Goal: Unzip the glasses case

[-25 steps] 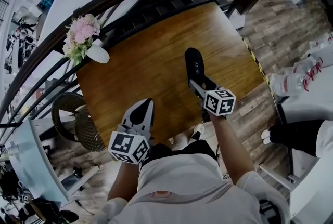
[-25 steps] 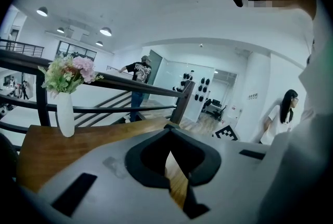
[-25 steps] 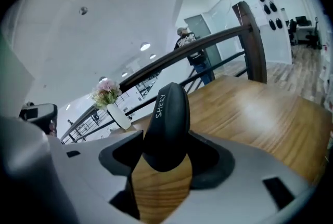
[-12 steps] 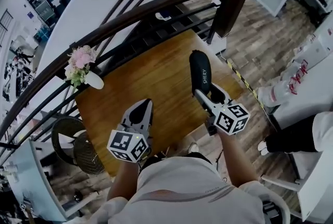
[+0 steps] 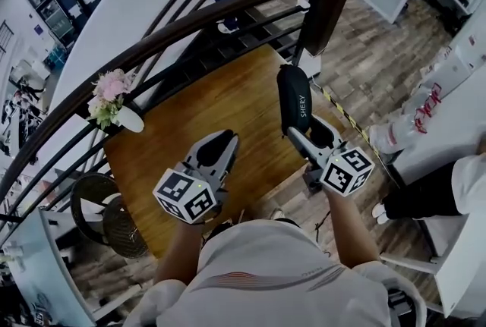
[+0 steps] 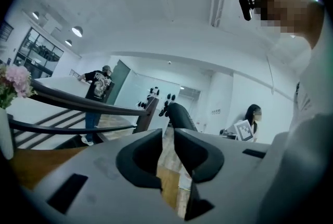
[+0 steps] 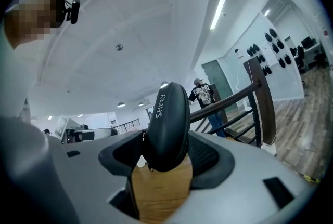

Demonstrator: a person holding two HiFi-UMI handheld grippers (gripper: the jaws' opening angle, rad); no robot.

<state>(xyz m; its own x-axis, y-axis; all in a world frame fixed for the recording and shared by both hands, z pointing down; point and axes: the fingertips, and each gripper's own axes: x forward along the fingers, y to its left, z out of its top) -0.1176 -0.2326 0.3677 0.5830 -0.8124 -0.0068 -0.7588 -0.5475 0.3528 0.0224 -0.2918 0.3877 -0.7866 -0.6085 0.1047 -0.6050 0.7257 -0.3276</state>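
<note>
Open office, with a dark stair railing behind a wooden table. Right gripper clamps one end of the case, held up over the table's right side. Left gripper is empty, its jaws barely parted and just opening. A hard zipper tug could likely lever the case loose onto the floor.

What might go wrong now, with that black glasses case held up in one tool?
The black oval glasses case is pinched only at its near end by the right tool, sticking far out above the brown wooden table; tugging it open might twist it loose and drop it. The left tool, its jaws just cracking open with nothing between them, has only a narrow gap, so it may fumble its grab on the case.
</note>
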